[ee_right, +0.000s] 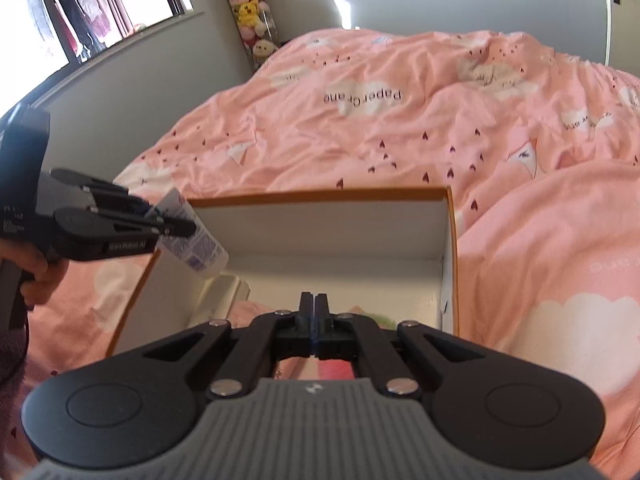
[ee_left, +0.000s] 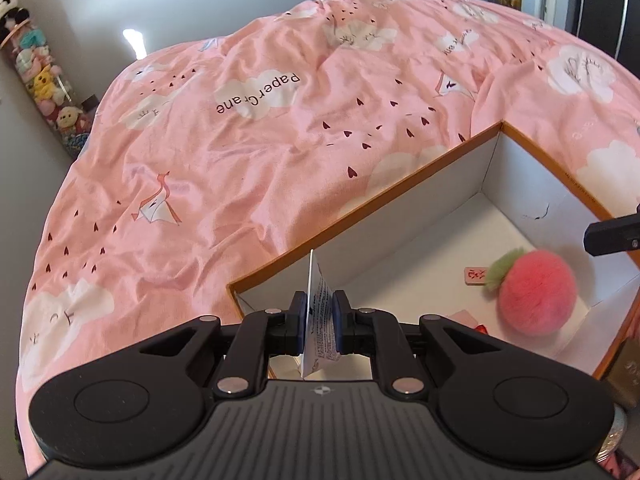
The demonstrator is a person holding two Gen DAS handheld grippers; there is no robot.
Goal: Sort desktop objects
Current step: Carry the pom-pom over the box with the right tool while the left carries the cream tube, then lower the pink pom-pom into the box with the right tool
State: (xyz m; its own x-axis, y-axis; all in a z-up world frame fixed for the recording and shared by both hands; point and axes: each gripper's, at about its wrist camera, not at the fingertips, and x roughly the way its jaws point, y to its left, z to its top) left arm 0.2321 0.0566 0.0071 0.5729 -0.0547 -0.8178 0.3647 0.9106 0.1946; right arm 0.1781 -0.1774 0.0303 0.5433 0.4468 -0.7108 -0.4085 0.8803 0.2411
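Sorting looks partly done: in our box [ee_left: 532,184], white card inside with an orange rim, a fluffy pink pompom [ee_left: 536,292] with a green tuft and a small pink tag [ee_left: 475,276] already lie. Our left gripper [ee_left: 320,312] pinches a soft white printed tube [ee_right: 192,240] above the box's near corner, not yet dropped in. Our right gripper [ee_right: 314,312] hovers over the box, jaws closed and empty. Wrinkled pink bedsheet [ee_left: 240,168] lies beneath everything.

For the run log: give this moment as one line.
left gripper: shut on tube | right gripper: shut, empty | box: holds pompom
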